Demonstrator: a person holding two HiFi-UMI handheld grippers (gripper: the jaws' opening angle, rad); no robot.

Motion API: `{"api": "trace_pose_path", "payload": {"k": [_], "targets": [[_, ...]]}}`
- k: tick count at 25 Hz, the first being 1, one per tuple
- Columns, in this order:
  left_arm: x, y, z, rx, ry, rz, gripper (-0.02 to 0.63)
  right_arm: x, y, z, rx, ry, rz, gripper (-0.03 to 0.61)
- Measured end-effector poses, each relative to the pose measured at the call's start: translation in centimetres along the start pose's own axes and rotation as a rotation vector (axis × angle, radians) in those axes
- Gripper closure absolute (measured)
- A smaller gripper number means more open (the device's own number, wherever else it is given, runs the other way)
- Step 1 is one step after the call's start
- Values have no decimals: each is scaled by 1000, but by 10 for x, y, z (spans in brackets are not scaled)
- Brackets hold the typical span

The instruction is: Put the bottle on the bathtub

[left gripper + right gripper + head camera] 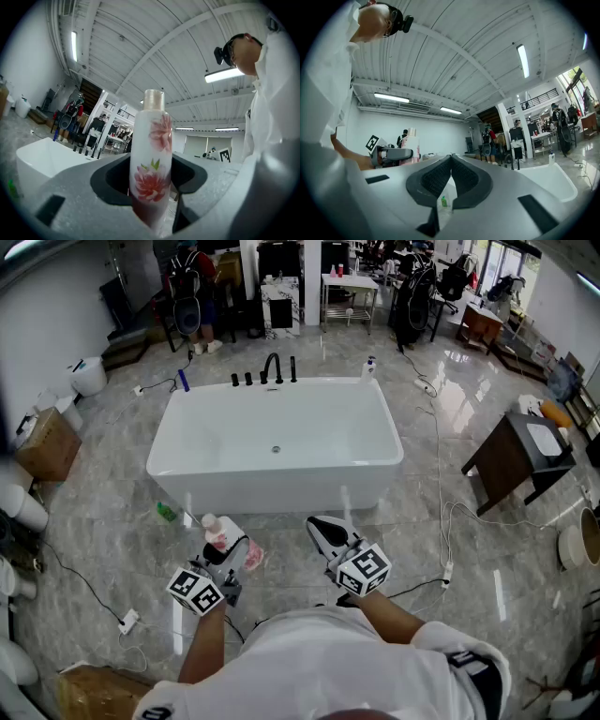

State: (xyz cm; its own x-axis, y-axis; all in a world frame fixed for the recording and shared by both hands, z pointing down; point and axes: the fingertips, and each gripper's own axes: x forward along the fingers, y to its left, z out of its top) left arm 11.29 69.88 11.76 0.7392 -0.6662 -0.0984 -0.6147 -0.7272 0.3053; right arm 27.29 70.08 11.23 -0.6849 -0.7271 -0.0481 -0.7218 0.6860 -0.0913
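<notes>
A white bottle (pixel 222 537) printed with pink flowers and topped by a beige cap stands upright between the jaws of my left gripper (pixel 228 547), which is shut on it. In the left gripper view the bottle (pixel 151 150) fills the middle, and the pads press its lower body. The white bathtub (pixel 272 486) lies just ahead of both grippers, its near wall a short way beyond them. My right gripper (pixel 324 530) hovers to the right of the left one, its jaws (pixel 450 159) meeting at the tips with nothing in them.
A black faucet set (pixel 271 368) and a small white bottle (pixel 369 366) stand on the tub's far rim. A green bottle (pixel 166 513) lies on the floor left of my left gripper. A dark table (pixel 514 461) stands at right, a cardboard box (pixel 47 442) at left, cables between.
</notes>
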Motion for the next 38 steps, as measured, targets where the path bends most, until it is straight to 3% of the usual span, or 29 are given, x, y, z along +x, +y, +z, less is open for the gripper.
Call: {"api": "trace_pose_path", "payload": {"k": [8, 16, 22, 28, 38], "targets": [[-7, -2, -3, 68, 3, -8, 385, 7, 1, -9, 24, 4, -24, 564], [-8, 6, -5, 16, -2, -1, 387, 10, -1, -13, 43, -8, -21, 563], [5, -5, -14, 19, 12, -12, 385, -7, -15, -17, 38, -9, -32, 563], [13, -2, -16, -33, -27, 39, 385, -21, -38, -22, 67, -11, -48, 563], [17, -4, -15, -44, -42, 117, 385, -17, -59, -30, 147, -24, 4, 563]]}}
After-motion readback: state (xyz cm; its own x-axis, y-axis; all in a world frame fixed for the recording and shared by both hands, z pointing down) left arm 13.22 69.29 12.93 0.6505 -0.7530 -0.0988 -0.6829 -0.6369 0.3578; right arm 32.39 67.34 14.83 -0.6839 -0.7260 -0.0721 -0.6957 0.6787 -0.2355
